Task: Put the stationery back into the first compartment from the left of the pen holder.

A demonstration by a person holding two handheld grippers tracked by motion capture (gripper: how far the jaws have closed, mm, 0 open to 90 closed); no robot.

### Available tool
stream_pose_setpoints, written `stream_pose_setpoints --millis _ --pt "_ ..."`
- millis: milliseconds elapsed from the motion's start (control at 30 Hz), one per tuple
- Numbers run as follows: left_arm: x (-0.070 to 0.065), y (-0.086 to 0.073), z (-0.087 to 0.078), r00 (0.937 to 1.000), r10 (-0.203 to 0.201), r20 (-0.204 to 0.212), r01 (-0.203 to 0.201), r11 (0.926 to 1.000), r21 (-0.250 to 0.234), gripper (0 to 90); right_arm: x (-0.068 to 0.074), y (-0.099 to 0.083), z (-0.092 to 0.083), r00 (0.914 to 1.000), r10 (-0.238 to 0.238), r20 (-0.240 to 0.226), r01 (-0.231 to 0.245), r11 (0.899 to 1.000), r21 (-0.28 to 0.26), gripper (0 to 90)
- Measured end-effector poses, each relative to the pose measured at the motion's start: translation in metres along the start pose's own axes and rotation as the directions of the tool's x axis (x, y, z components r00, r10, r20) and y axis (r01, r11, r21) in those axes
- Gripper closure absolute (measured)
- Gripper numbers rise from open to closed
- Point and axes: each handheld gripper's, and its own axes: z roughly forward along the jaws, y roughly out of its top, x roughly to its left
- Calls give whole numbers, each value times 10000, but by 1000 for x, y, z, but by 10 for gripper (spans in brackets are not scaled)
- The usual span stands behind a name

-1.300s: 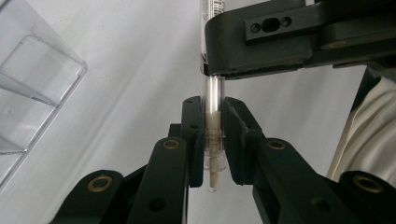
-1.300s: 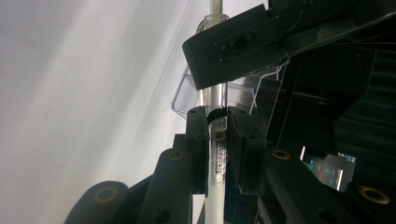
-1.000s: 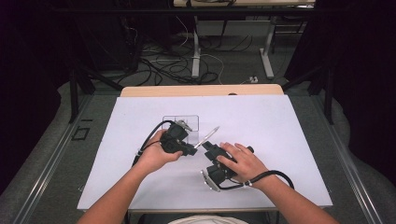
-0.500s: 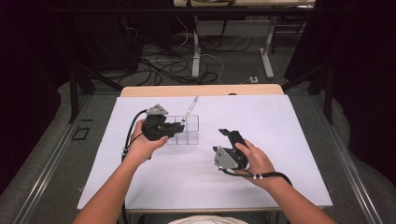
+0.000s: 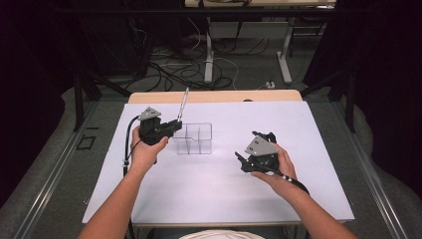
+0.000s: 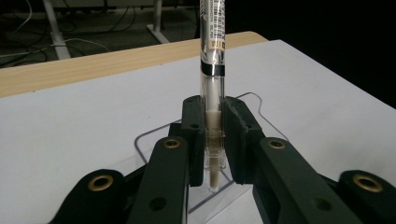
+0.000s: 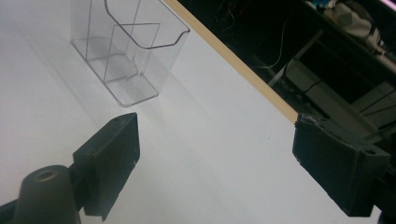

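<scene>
A clear pen (image 5: 183, 103) with a pale refill stands nearly upright in my left gripper (image 5: 177, 125), which is shut on its lower end at the left side of a clear plastic organizer (image 5: 198, 140). In the left gripper view the pads squeeze the pen (image 6: 212, 56) just above the organizer's rim (image 6: 252, 100), with the left gripper (image 6: 214, 135) over it. My right gripper (image 5: 250, 148) is off to the right of the organizer. Its jaws have just been opening and nothing is between them. The right gripper (image 7: 224, 156) faces the organizer (image 7: 130, 56) from a distance.
The white tabletop (image 5: 214, 194) has a wooden strip (image 5: 214, 96) along its far edge. Beyond it are table legs and cables on the floor (image 5: 199, 69). The organizer has several empty compartments.
The two hands have drawn apart. The left gripper carried the pen left and back and tipped it upright by the organizer. The right gripper moved right and its jaws spread.
</scene>
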Motion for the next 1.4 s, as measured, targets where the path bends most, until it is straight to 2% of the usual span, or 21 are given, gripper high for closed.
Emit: stream_pose_setpoints --millis 100,167,233,500,900,1200,1267,1400 --pt "3 -3 2 9998 -134 -178 131 9998 -127 791 -4 -3 -1 9990 435 29 -435 9990 61 140" --pt "7 -6 4 9994 -89 -349 84 9999 -148 791 -5 -4 -1 9989 468 92 -469 9989 95 139" --pt "10 -9 7 9989 -324 -343 320 9994 -134 790 -5 -6 -2 9983 583 67 -583 9982 145 140" --pt "11 -18 20 9981 -570 -240 562 9978 -352 790 -5 -10 1 9985 545 -54 -544 9982 270 141" --pt "6 -29 30 9983 -576 -135 579 9978 312 789 -4 -11 2 9981 603 -132 -599 9977 305 148" --pt "2 -29 30 9984 -488 -295 501 9977 456 781 -4 -11 1 9975 690 -142 -687 9974 218 150" --pt "1 -28 29 9984 -422 -384 437 9983 374 762 -5 -10 1 9970 757 -136 -755 9970 171 151" --pt "0 -23 21 9978 -416 -508 430 9987 278 644 -8 -10 -1 9966 811 -150 -810 9967 58 151"
